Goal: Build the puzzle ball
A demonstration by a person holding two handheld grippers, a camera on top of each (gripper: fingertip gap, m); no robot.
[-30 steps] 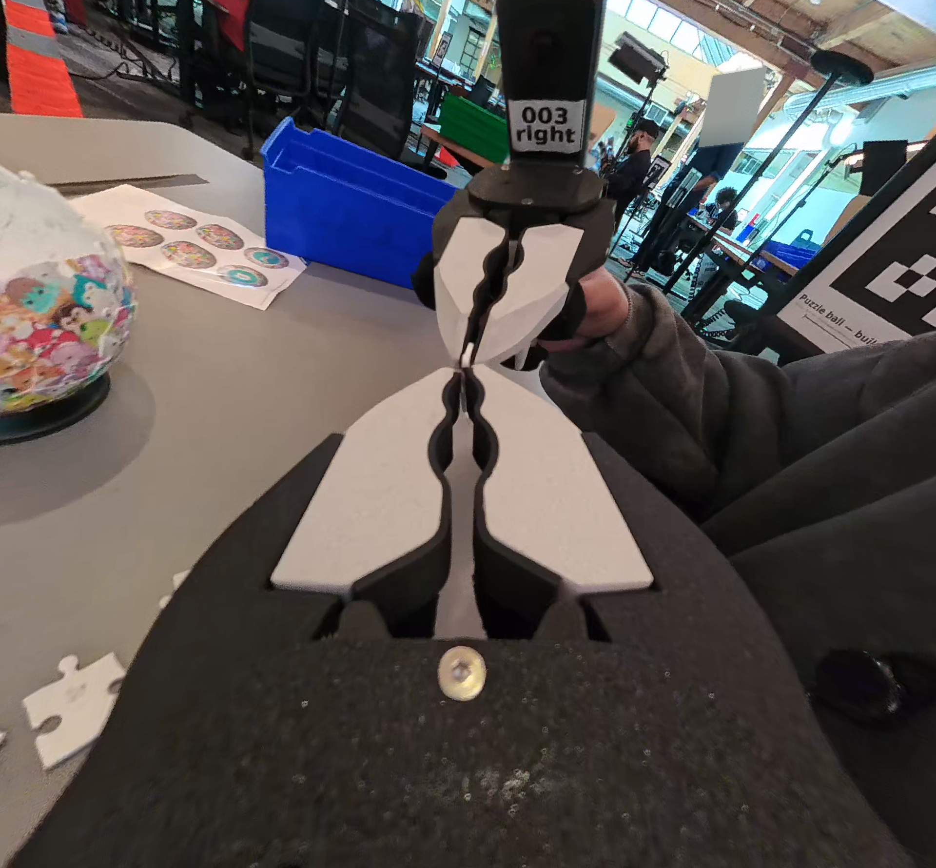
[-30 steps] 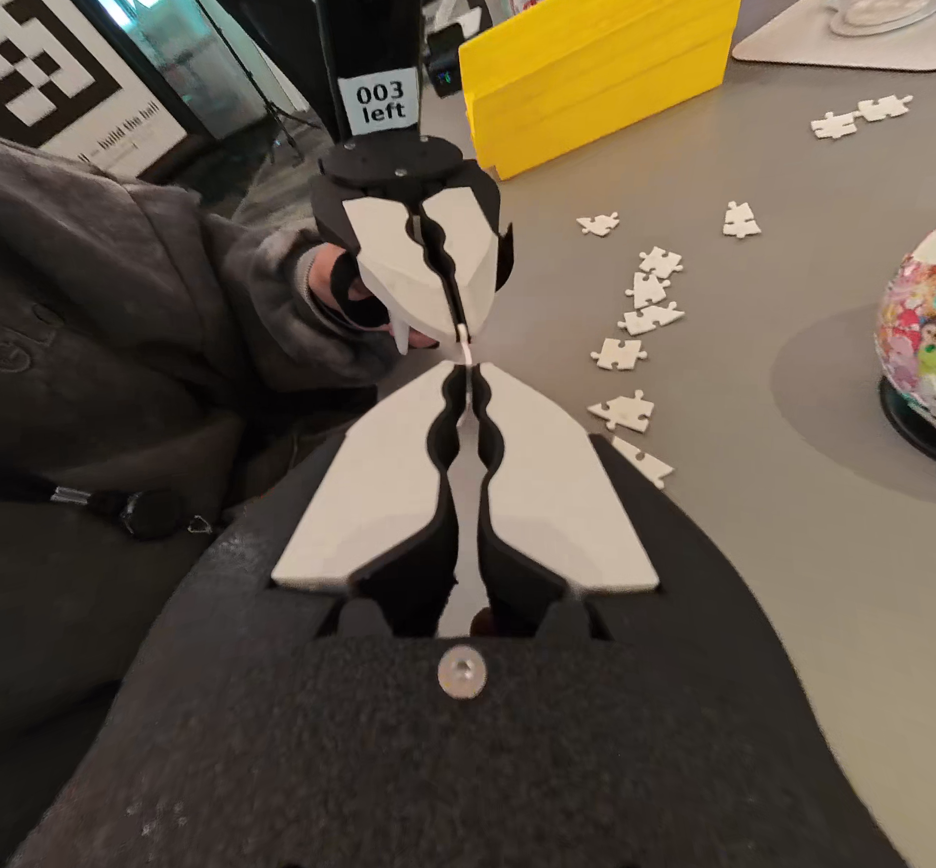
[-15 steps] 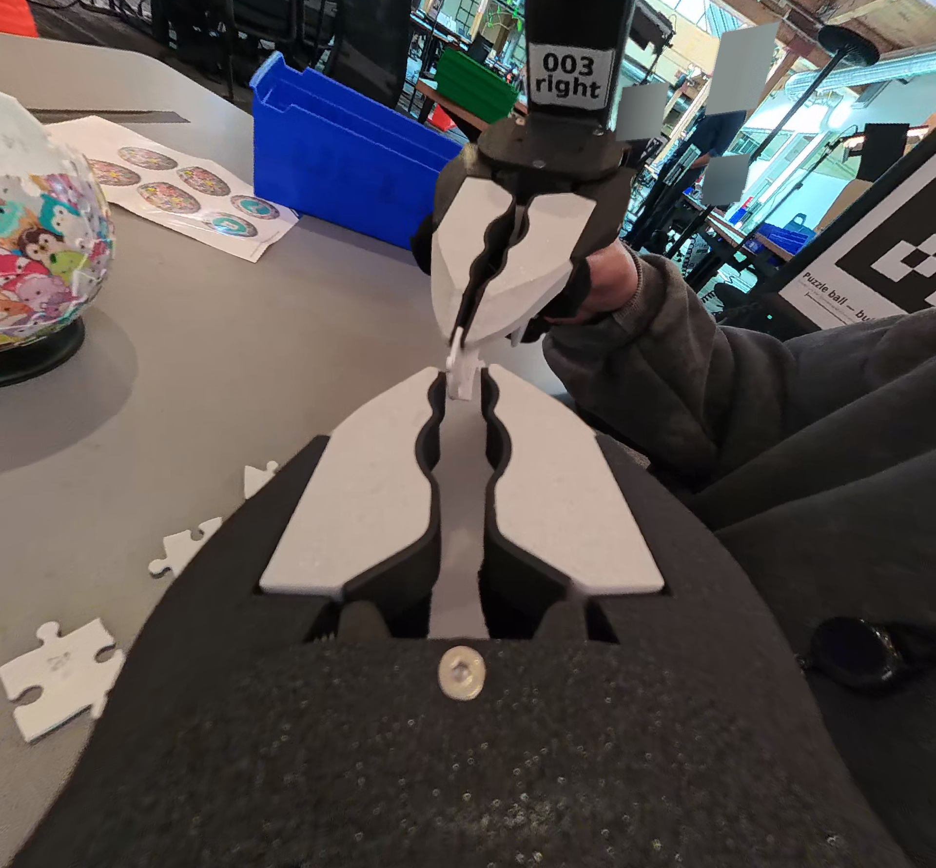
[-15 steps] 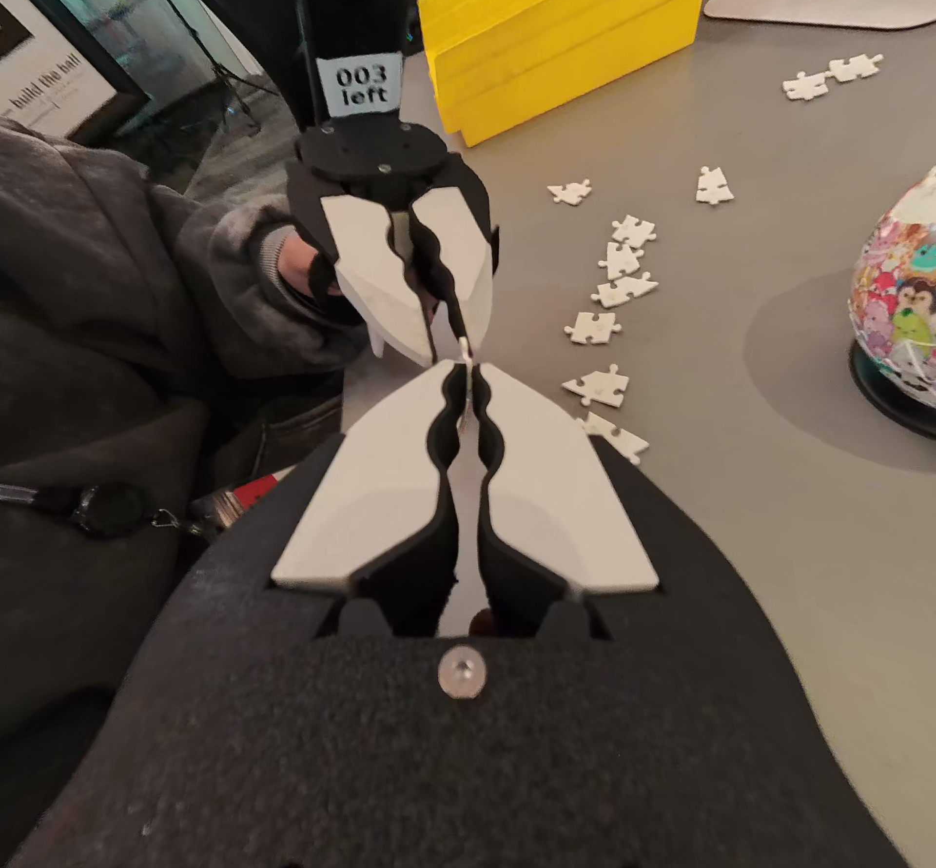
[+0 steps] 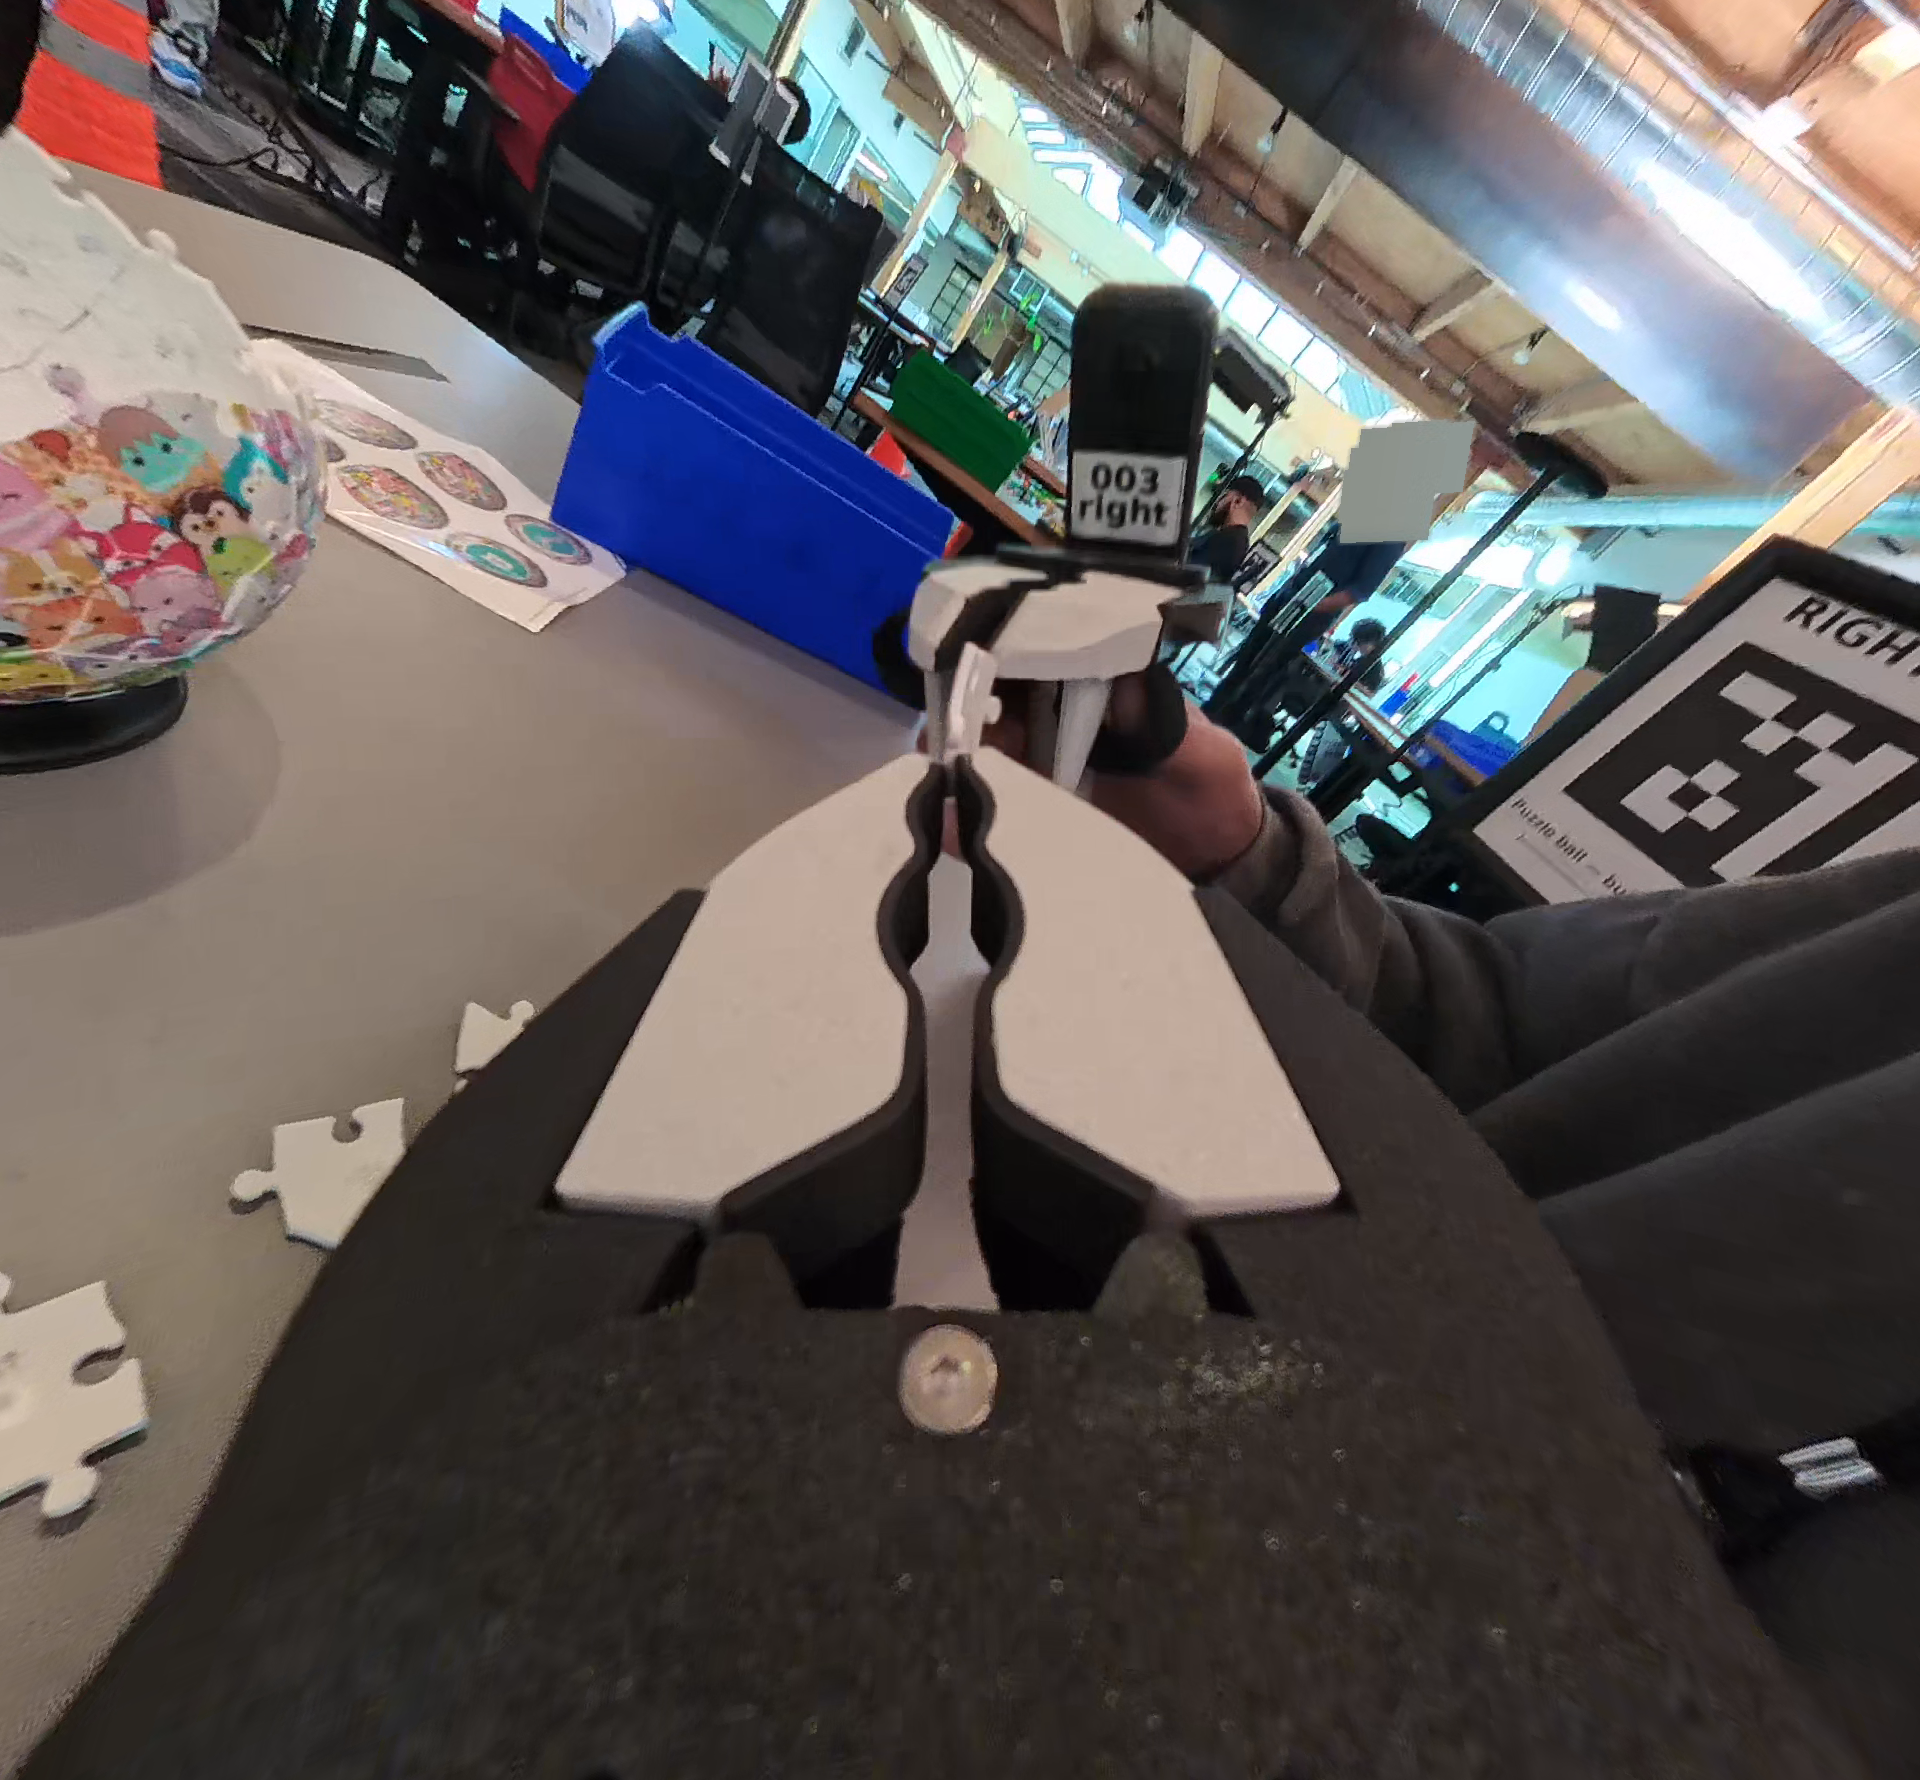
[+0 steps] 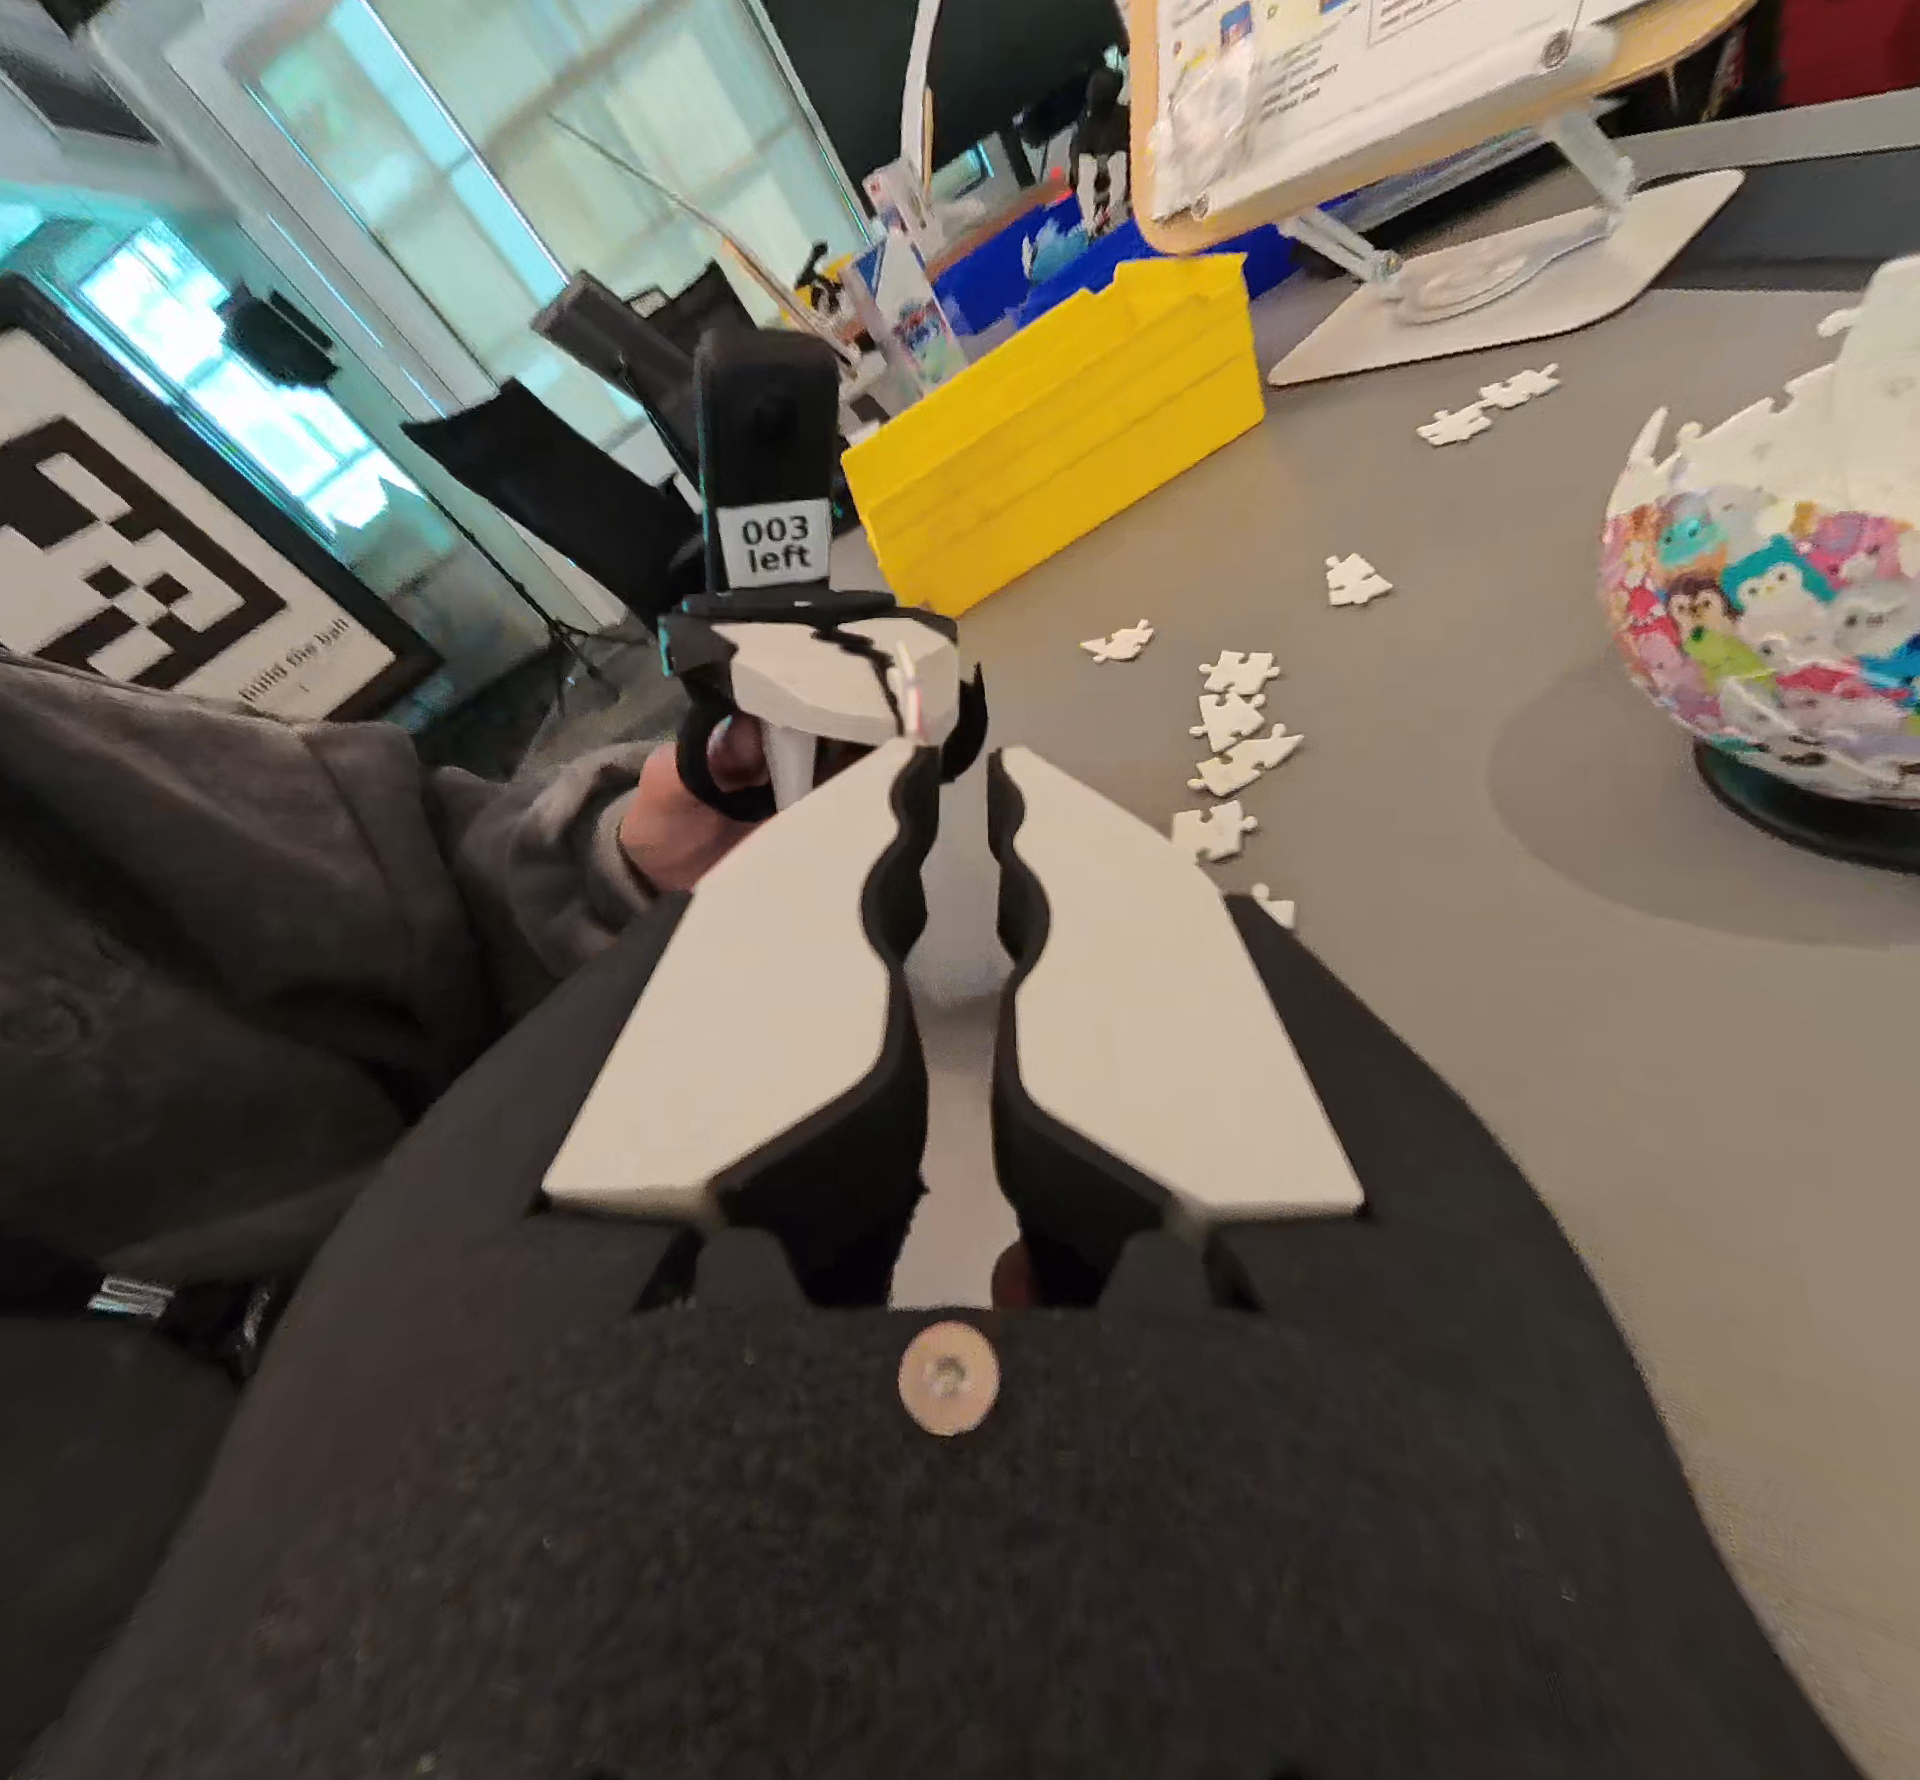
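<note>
Puzzle ball [image 6: 1766,629], position and condition?
— Seated on a dark base [image 6: 1813,821] on the grey surface [image 5: 468,795]. Lower half covered in coloured pieces, upper part a white shell with a jagged open rim. Judged part-built only.

Left tongs [image 5: 943,774]?
— Narrowed to a pinch on one white puzzle piece [image 5: 968,696], gripped by its lower edge and standing upright above the tips. Held in the air, well apart from the ball.

Right tongs [image 6: 954,759]?
— Parted, nothing between them. Tips just beside the held piece, facing the left pair head-on. Contact with the piece: cannot tell.

Remaining stock?
— Loose pieces [image 6: 1236,722] scattered pale side up between the yellow bin [image 6: 1049,463] and the ball, more near the left tongs in the left wrist view.

Step in hand?
— Judged to be readying a single piece in mid-air, between pick-up and fitting.

Requirement for next move?
— Carry the piece across to the open rim, turn it printed side outward, match tab to gap, press in gently. Steady the ball with the free tongs if needed.

Risk noted?
— Thin edge grip; likely to twist or slip under pressing force.
</note>
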